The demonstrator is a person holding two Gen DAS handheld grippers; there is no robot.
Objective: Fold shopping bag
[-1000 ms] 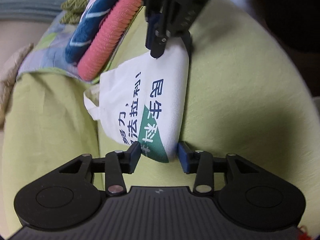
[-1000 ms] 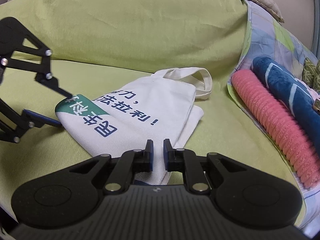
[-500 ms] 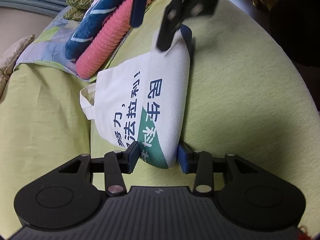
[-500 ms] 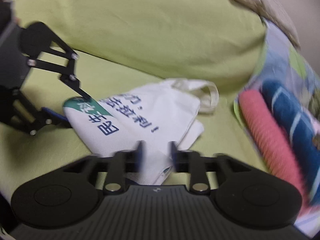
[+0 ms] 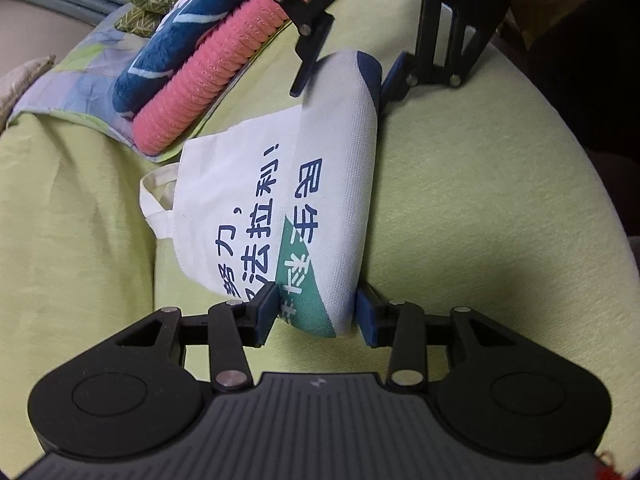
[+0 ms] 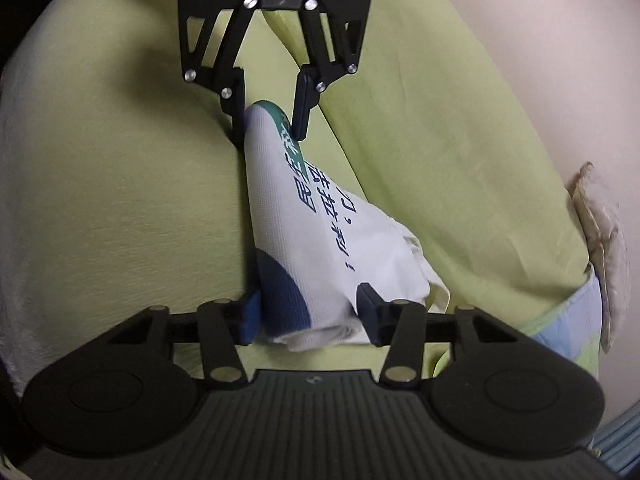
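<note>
A white shopping bag [image 5: 320,184] with blue lettering and a green corner lies folded over on a lime-green sofa cushion. Its handle [image 5: 154,200] sticks out to the left. My left gripper [image 5: 316,312] is open, its jaws either side of the bag's green corner. My right gripper [image 6: 308,312] is open too, its jaws straddling the opposite end with the dark blue patch [image 6: 284,292]. In the right wrist view the bag [image 6: 316,232] runs away to the left gripper [image 6: 272,124] at its far end. In the left wrist view the right gripper [image 5: 344,76] faces me.
A pink ribbed roll [image 5: 216,72] and a blue patterned roll [image 5: 172,44] lie on a patchwork cloth at the back left. The green sofa backrest [image 6: 420,128] rises beside the bag. A beige cushion [image 6: 604,240] sits at the right edge.
My right gripper opened, swung round to face the left gripper and dropped over the bag's far end. The left gripper stayed open around the green corner.
</note>
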